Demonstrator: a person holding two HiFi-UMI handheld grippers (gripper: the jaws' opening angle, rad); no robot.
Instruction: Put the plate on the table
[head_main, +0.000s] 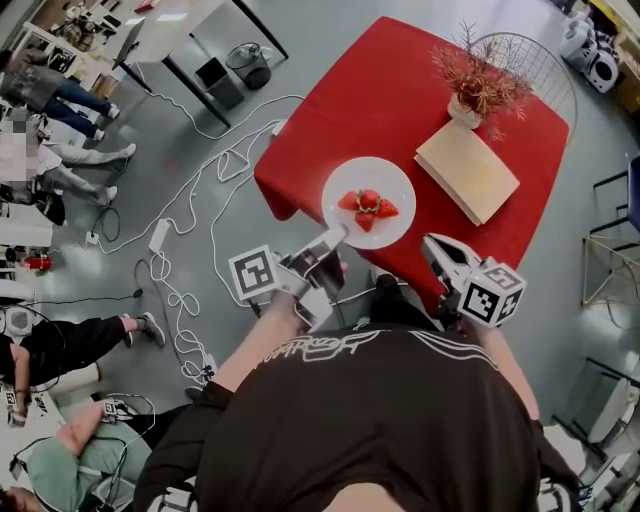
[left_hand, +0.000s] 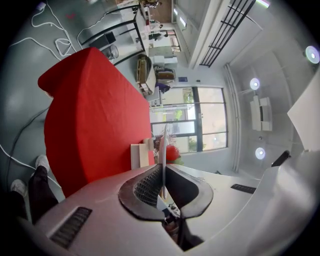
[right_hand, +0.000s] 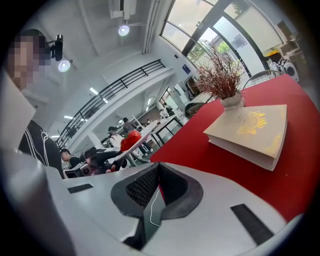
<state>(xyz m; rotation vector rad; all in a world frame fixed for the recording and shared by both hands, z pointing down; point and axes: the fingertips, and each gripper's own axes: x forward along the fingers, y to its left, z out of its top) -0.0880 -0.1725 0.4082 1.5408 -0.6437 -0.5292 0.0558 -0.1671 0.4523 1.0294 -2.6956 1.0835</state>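
Note:
A white plate with cut strawberries hangs over the near edge of the red table. My left gripper is shut on the plate's near-left rim. In the left gripper view the plate stands edge-on between the pads, with the strawberries just past it. My right gripper is shut and empty, to the right of the plate at the table's front edge. In the right gripper view its jaws meet, and the plate shows at the left, tilted and clear of the cloth.
A cream book and a white vase of dried red sprigs sit on the table's right half. A wire chair stands behind the table. White cables trail over the floor on the left, where people sit.

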